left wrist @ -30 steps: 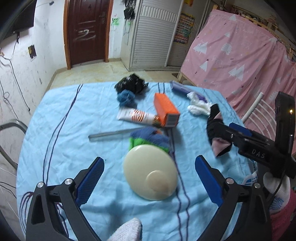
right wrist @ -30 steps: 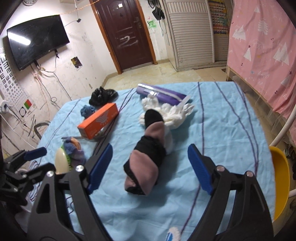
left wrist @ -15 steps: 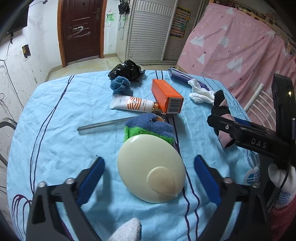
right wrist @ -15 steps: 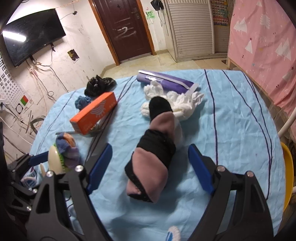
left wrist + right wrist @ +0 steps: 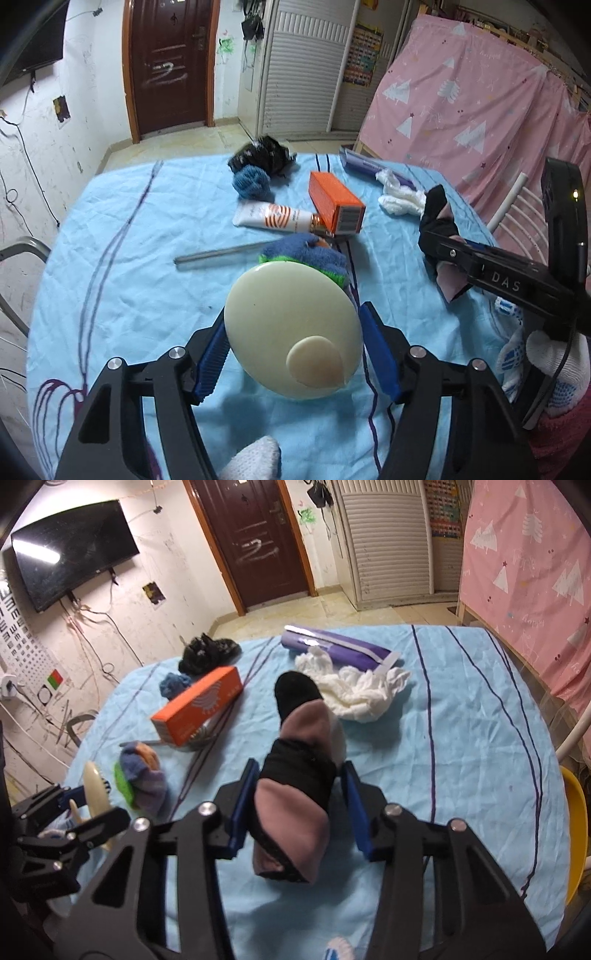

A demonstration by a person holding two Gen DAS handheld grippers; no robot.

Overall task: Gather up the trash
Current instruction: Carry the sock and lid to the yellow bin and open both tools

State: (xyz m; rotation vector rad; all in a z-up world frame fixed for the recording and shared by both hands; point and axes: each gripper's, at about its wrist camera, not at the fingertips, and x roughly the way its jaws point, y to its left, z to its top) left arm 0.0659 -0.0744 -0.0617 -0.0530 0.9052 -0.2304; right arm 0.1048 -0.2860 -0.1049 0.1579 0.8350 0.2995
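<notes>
My left gripper [image 5: 295, 354] is shut on a cream round lid-like disc [image 5: 291, 328], its blue pads touching both edges, over the blue cloth. The disc shows edge-on in the right wrist view [image 5: 95, 786]. My right gripper [image 5: 299, 808] is closed around a pink-and-black sock [image 5: 295, 775]; the left pad touches it, and the right pad stands close beside it. The sock also shows in the left wrist view [image 5: 439, 236].
On the blue tablecloth [image 5: 122, 236] lie an orange box [image 5: 334, 201], a white-orange tube [image 5: 275, 218], a metal bar [image 5: 221, 254], a blue-green cloth [image 5: 310, 254], a blue ball [image 5: 251, 181], a black bag [image 5: 262, 157], white tissue [image 5: 358, 690] and a purple pack [image 5: 336, 646]. A yellow chair [image 5: 574, 819] stands right.
Both grippers have closed from wide open: the left onto the cream disc, the right around the sock. Both views moved in closer to the table.
</notes>
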